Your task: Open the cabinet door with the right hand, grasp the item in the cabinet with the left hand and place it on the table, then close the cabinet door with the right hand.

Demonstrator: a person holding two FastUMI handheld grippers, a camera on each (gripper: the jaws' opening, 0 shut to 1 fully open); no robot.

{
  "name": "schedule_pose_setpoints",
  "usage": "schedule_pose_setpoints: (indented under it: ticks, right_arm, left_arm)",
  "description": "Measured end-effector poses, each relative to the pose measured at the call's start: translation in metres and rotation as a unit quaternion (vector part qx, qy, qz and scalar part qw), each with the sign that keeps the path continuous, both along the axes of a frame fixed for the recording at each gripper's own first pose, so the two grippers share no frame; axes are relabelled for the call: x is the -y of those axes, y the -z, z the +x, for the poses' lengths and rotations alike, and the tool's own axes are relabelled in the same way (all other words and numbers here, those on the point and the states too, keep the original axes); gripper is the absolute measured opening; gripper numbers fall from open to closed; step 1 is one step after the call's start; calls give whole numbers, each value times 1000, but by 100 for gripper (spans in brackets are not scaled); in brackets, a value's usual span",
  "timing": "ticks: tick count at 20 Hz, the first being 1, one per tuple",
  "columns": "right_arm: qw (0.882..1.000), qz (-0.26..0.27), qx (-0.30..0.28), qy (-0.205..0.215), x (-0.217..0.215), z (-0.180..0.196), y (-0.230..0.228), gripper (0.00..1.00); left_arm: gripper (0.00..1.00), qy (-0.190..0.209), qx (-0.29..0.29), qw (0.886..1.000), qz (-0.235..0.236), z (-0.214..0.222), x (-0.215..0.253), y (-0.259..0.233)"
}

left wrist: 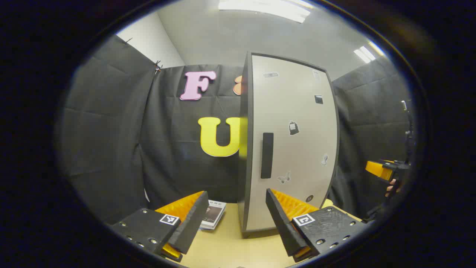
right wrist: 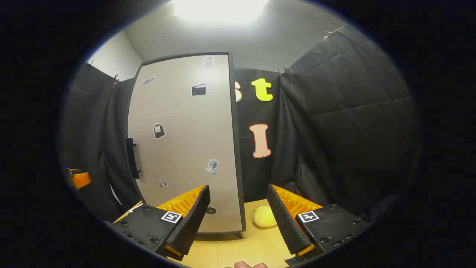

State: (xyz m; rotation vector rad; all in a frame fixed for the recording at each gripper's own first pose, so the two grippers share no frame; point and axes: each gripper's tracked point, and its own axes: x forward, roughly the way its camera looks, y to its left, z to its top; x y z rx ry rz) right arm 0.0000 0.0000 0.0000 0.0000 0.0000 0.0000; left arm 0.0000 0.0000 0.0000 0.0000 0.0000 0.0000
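Closed cabinet door (left wrist: 293, 141) beyond parted hand-held gripper (left wrist: 238, 219)

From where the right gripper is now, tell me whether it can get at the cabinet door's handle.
Probably yes. The right gripper is open and faces the shut cabinet door; the handle sits at the door's far edge with nothing in between.
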Motion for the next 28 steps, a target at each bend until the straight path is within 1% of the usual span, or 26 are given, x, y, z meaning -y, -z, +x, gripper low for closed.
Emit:
schedule_pose_setpoints:
  ticks: [1, 2, 3, 6, 7, 8, 10, 11, 12, 13, 14, 15, 16, 17, 18, 19, 20, 21, 22, 23, 24, 25, 26, 27, 28]
  right_arm:
    - [1000, -2, 0, -4, -1, -1, -1, 97]
    - [1000, -4, -2, -6, -3, 0, -1, 98]
    - [1000, -5, -6, -10, -6, 1, 1, 97]
    - [1000, -9, -15, -20, -14, 6, 2, 97]
    - [1000, -9, -17, -24, -17, 7, 2, 94]
    - [999, -11, -21, -27, -21, 9, 3, 97]
    - [999, -18, -25, -32, -27, 11, 4, 97]
    - [999, -19, -26, -36, -32, 11, 4, 100]
    - [999, -18, -27, -41, -37, 11, 3, 100]
    - [998, -18, -28, -46, -41, 12, 4, 100]
    - [998, -17, -30, -49, -44, 11, 4, 97]
    - [998, -15, -31, -52, -48, 11, 4, 97]
    - [998, -13, -31, -53, -48, 10, 3, 97]
    - [998, -10, -31, -55, -50, 10, 4, 97]
    - [998, -9, -31, -58, -52, 9, 3, 100]
    - [998, -9, -32, -59, -57, 10, 4, 99]
    - [998, -10, -33, -59, -58, 10, 4, 98]
    - [998, -11, -34, -59, -59, 11, 3, 100]
    - [998, -11, -33, -60, -60, 10, 1, 100]
    - [998, -10, -33, -61, -62, 10, 0, 100]
    - [997, -9, -33, -62, -65, 11, -2, 100]
    - [997, -8, -34, -63, -69, 12, -3, 100]
    - [997, -8, -34, -64, -72, 14, -6, 100]
    - [997, -12, -36, -65, -75, 16, -7, 98]
    - [997, -16, -37, -68, -82, 19, -9, 97]
  left_arm:
    - [95, -3, -3, 1000, -3, -1, -2, 6]
    - [95, -6, -6, 1000, -4, -1, -4, 10]
    - [92, -11, -11, 1000, -1, -3, -7, 14]
    - [92, -24, -15, 999, 16, -6, -12, 19]
    - [92, -27, -11, 999, 20, -6, -13, 17]
    - [92, -29, -11, 999, 20, -7, -13, 17]
    - [92, -34, -11, 999, 25, -9, -14, 19]
    - [92, -37, -8, 999, 31, -9, -15, 18]
    - [92, -38, -6, 999, 37, -9, -14, 16]
    - [95, -37, -6, 998, 40, -9, -13, 18]
    - [92, -35, -6, 999, 41, -9, -12, 18]
    - [92, -32, -5, 999, 41, -10, -11, 19]
    - [95, -30, -4, 999, 40, -10, -11, 19]
    - [92, -29, -5, 999, 38, -11, -12, 21]
    - [95, -29, -7, 999, 35, -12, -14, 22]
    - [95, -30, -9, 999, 32, -13, -16, 25]
    - [92, -32, -10, 999, 27, -13, -19, 26]
    - [92, -35, -12, 999, 22, -14, -22, 28]
    - [95, -38, -15, 999, 15, -14, -25, 31]
    - [95, -41, -19, 999, 9, -14, -28, 34]
    - [92, -44, -22, 999, 4, -16, -32, 36]
    - [99, -48, -24, 999, 1, -17, -35, 37]
    - [92, -51, -25, 998, 1, -17, -39, 39]
    - [92, -54, -27, 998, 3, -18, -41, 41]
    - [92, -58, -27, 998, 5, -19, -46, 42]
